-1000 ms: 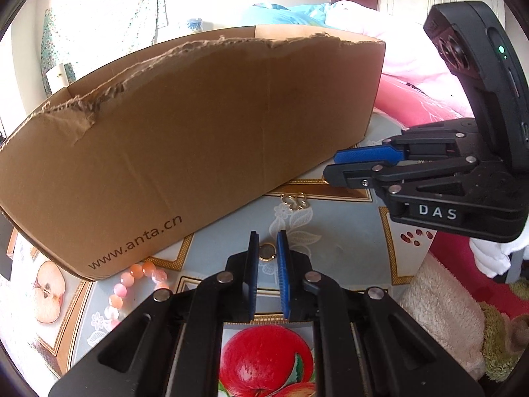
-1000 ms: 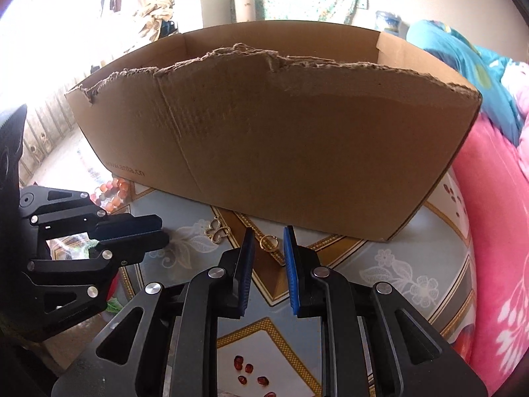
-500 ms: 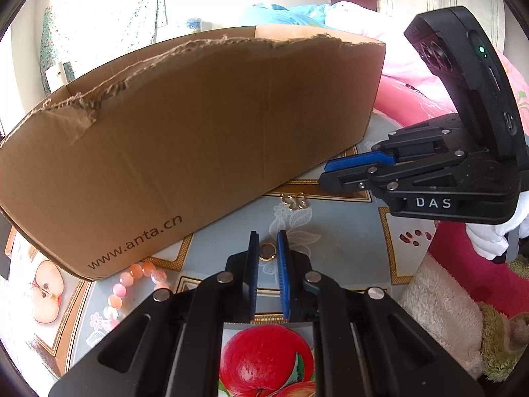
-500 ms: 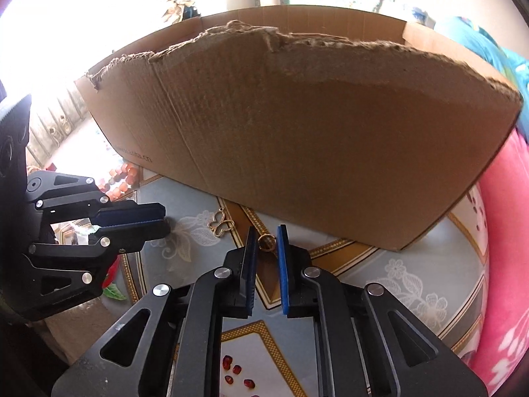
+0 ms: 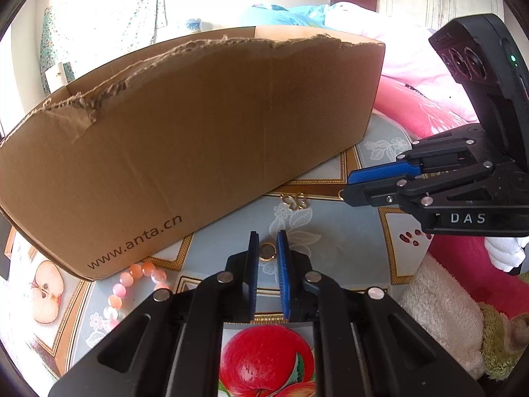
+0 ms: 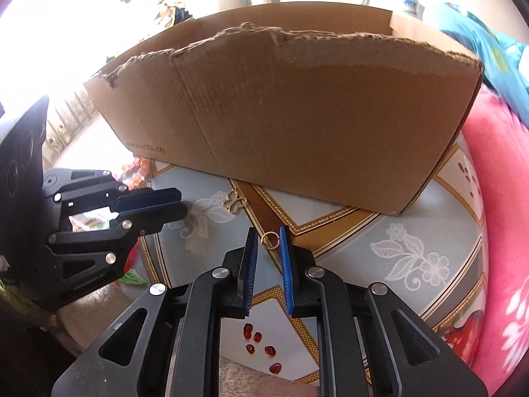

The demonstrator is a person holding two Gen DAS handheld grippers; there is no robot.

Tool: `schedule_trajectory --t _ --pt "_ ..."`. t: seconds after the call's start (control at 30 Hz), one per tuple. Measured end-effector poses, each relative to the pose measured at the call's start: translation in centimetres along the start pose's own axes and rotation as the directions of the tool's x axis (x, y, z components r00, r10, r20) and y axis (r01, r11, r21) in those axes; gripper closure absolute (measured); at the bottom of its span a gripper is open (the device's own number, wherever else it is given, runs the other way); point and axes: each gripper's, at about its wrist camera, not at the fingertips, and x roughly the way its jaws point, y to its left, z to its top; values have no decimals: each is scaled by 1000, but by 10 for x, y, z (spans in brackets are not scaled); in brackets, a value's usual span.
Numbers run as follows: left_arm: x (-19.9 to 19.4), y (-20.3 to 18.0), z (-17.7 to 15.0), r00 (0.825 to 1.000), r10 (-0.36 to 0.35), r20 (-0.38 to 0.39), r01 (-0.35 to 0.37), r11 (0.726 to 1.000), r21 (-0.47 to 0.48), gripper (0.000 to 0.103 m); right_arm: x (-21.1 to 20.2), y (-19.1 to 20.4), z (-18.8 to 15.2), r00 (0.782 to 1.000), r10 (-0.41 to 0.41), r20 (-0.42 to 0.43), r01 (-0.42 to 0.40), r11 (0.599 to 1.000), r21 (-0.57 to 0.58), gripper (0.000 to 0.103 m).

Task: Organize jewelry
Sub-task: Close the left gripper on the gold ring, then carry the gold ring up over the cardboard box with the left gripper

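1. Left wrist view: the left gripper pinches a gold ring above the fruit-print tablecloth. The cardboard box blocks the room behind; pink beads lie at its foot.
2. Right wrist view: the right gripper, jaws just reopening slightly, brackets a small gold ring; contact unclear. A butterfly charm lies just beside the box.

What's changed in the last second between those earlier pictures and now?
The right gripper closed in around the small gold ring, then its jaws have just been opening slightly, ring between them. The left gripper, cardboard box, butterfly charm and bead bracelet stayed put.
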Motion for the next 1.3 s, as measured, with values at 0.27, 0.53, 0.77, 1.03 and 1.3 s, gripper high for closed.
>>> schedule_trajectory --t 0.27,0.53,0.77,1.03,1.3 --pt "1 -1 0 1000 0 0 0 1000 3 93 6 10 4 1000 -14 -26 11 994 -111 89" --pt "2 -2 1 1000 1 -1 -1 1000 8 93 18 24 8 999 -16 -43 7 982 -189 89" --pt "2 -2 1 1000 3 1 -3 1000 9 93 22 26 3 999 -6 -32 1 988 -158 93" --pt "2 -2 0 1000 1 4 -1 1000 6 93 -2 -3 2 1000 14 -2 -14 998 -56 93" --pt "-14 -1 2 999 -4 35 4 1000 -6 93 -42 -14 7 998 32 56 -31 999 -13 93"
